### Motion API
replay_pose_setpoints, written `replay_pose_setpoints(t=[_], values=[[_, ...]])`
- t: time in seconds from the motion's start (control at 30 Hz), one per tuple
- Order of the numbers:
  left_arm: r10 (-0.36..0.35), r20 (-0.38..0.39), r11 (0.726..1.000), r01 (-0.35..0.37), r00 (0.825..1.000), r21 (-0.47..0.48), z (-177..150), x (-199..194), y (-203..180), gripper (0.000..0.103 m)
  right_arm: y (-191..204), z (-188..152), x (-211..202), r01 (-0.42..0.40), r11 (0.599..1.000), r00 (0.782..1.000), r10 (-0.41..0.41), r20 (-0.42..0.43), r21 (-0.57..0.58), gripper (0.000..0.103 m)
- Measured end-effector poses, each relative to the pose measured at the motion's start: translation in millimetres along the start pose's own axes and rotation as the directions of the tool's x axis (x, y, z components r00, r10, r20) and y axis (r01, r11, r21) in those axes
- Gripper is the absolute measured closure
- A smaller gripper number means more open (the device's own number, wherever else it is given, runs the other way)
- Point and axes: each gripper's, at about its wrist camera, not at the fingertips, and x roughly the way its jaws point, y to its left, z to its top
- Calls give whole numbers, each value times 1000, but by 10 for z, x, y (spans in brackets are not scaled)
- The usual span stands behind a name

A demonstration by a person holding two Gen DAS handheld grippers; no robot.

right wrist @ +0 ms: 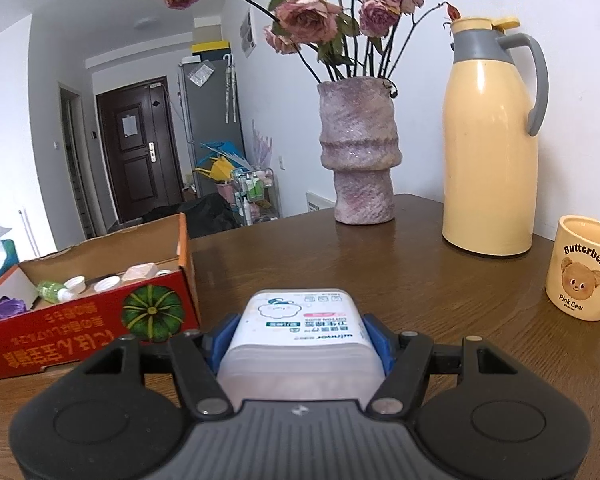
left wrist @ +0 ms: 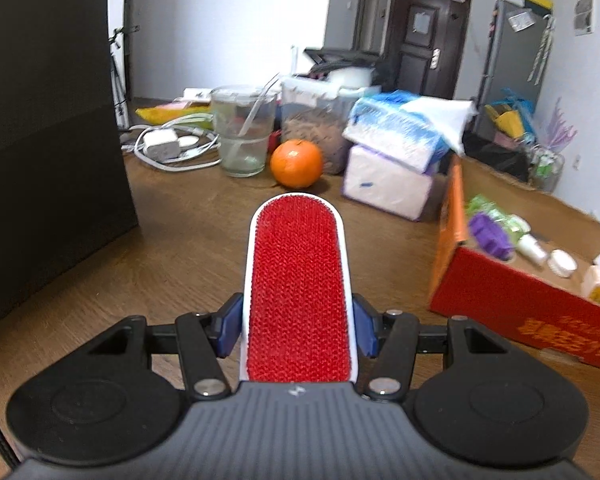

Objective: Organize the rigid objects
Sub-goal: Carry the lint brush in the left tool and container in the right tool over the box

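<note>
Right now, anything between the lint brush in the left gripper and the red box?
Nothing visible. The lint brush is clamped in the left gripper; bare table lies between it and the open red box to its right.

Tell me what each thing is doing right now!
Left gripper: shut on the lint brush.
Right gripper: shut on the cotton bud box.
Red carton: open, bottles inside.
Thermos: upright, lid closed.
Mug: upright.

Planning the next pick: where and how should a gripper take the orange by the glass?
Across the orange's widest middle, coming from above or the near side. It is round and sits on the table; the glass and food container crowd its back and left.
</note>
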Motion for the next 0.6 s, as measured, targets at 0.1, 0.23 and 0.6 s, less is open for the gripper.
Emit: replay_pose_setpoints(t=[0.1,0.23,0.6], values=[[-34,35,999,33,999,19,-11,-144,-74,46,57,-16,-78,-20,1000,1000,20,11,-3,38],[-86,71,995,83,994,48,-18,-322,-185,46,141,-31,-161,-51,999,998,51,22,-10,38],[-202,55,978,199,978,59,-34,-530,-501,46,458,-36,-331,-151,988,986,153,70,-43,38]])
